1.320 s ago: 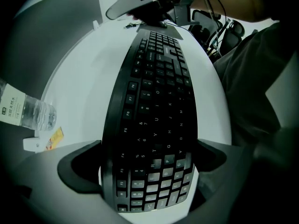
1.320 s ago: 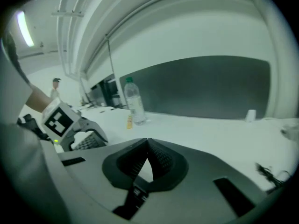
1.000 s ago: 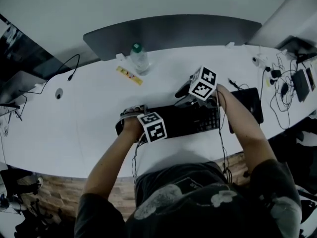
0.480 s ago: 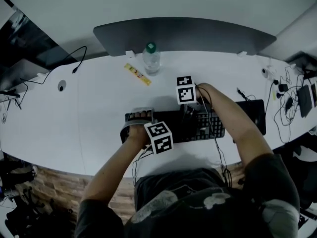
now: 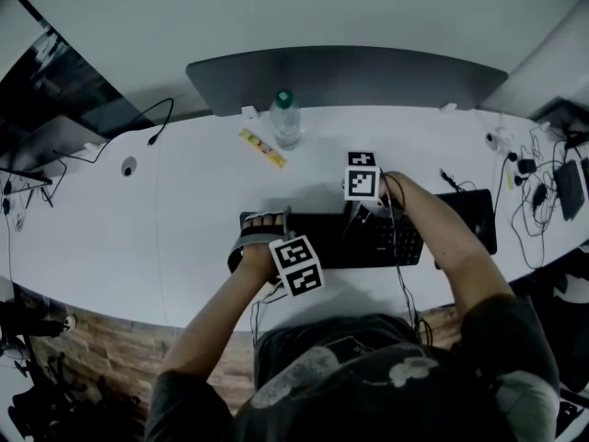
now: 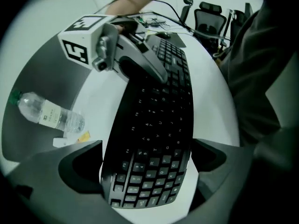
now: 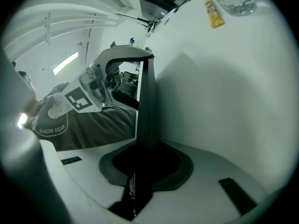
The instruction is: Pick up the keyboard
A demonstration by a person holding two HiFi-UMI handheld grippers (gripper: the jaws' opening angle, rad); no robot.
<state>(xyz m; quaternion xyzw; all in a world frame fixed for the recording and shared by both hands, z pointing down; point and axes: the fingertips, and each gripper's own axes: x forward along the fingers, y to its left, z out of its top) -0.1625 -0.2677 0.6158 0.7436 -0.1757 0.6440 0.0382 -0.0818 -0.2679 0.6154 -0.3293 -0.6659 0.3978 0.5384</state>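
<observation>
Black keyboard (image 5: 368, 239), left end gripped across by left gripper (image 6: 148, 169), right gripper (image 7: 142, 171) with jaws just closing tight on its far edge: raise both ends together, level, slowly.

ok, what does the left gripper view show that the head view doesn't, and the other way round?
Left gripper view only: key legends on the keyboard, which fills the gap between the left gripper's jaws; an office chair behind. Head view only: the table's round port and wood front edge, the left gripper's marker cube. Both: keyboard, water bottle, right gripper, whose jaws have just been closing with the keyboard's far edge between them.
</observation>
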